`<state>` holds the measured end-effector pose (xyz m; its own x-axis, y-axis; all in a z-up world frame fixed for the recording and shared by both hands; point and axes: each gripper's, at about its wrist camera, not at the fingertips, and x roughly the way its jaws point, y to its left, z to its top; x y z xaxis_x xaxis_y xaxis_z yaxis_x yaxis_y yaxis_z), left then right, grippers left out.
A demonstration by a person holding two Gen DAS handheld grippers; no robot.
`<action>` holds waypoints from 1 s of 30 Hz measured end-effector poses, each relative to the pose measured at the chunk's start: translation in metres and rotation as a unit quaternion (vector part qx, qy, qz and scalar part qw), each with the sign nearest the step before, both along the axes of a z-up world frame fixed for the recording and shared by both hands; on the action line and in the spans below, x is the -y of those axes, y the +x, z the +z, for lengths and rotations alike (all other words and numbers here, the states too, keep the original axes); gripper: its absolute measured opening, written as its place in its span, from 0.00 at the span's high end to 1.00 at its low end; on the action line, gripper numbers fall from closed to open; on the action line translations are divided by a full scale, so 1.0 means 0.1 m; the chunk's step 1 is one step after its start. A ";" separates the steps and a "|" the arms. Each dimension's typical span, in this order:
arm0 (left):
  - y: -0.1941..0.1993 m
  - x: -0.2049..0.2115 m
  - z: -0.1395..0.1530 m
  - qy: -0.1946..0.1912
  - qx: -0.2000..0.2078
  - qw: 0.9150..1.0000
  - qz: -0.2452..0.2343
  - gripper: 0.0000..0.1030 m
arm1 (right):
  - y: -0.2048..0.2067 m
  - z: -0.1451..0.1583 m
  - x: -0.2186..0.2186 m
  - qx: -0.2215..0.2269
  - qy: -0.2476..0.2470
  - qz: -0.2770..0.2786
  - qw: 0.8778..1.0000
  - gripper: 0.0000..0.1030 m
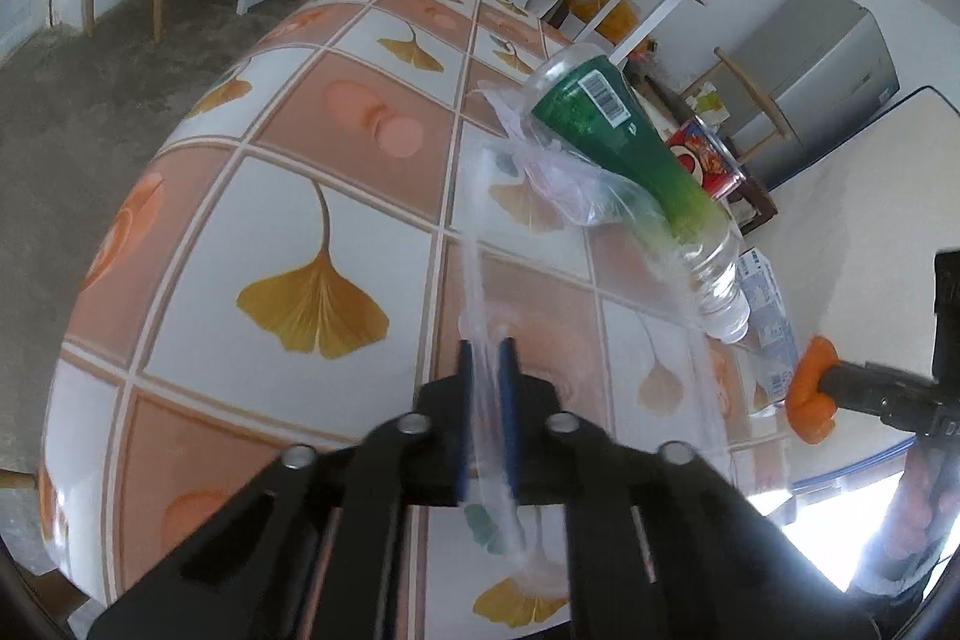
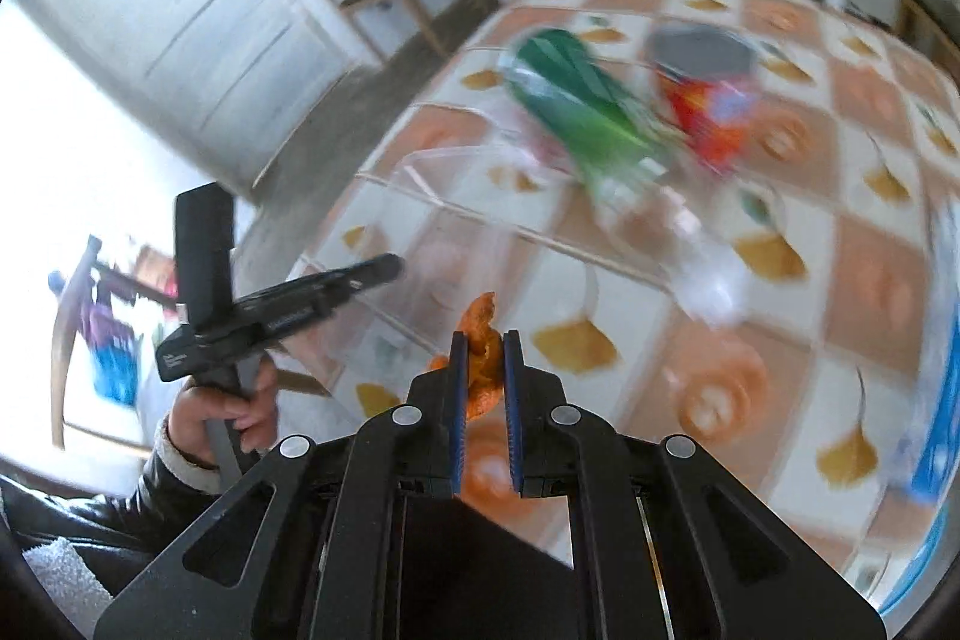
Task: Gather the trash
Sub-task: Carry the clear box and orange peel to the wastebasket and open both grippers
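Observation:
My left gripper [image 1: 486,347] is shut on the rim of a clear plastic bag [image 1: 576,187], which stretches up from the jaws over the tiled table [image 1: 270,196]. A green-labelled clear bottle [image 1: 606,130] lies tilted against the bag's crumpled far part, seemingly partly inside it. My right gripper [image 2: 485,340] is shut on a piece of orange peel [image 2: 480,319], held above the table's near edge. The peel [image 1: 813,388] also shows at the right of the left wrist view. In the blurred right wrist view, the bottle [image 2: 576,112] and the left gripper [image 2: 390,268] show.
A red printed can [image 1: 702,160] stands behind the bottle, and a blue-and-white packet [image 1: 768,322] lies by the table's right edge. A hand [image 2: 234,412] grips the left tool. Chairs, white shelving and boxes stand beyond the table. A grey cabinet [image 1: 828,58] is at far right.

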<state>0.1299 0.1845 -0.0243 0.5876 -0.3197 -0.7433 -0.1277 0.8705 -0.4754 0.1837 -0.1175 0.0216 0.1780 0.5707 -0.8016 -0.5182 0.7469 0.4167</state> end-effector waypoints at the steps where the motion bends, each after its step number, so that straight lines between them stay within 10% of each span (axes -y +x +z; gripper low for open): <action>1: -0.03 0.01 0.02 0.006 0.002 1.000 0.001 0.97 | 0.01 -0.03 0.05 -0.003 0.004 -0.011 1.000 0.91; 15: -0.72 0.27 0.30 0.023 0.026 0.999 0.006 0.97 | -0.24 -0.30 0.60 -0.026 0.078 -0.069 0.994 0.91; 23: -0.56 0.96 0.75 0.029 0.074 0.992 -0.095 0.97 | -0.42 -0.21 1.15 -0.005 0.122 -0.128 0.984 0.91; 30: -0.03 2.04 0.93 0.046 0.088 0.964 -0.245 0.97 | -0.74 -0.17 2.42 0.025 0.117 -0.297 0.948 0.90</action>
<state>0.1273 -0.0195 0.0692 0.5025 -0.5290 -0.6838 0.3862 0.8450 -0.3699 0.1093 -0.3599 0.0046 0.5567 0.5191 -0.6485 -0.0592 0.8035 0.5924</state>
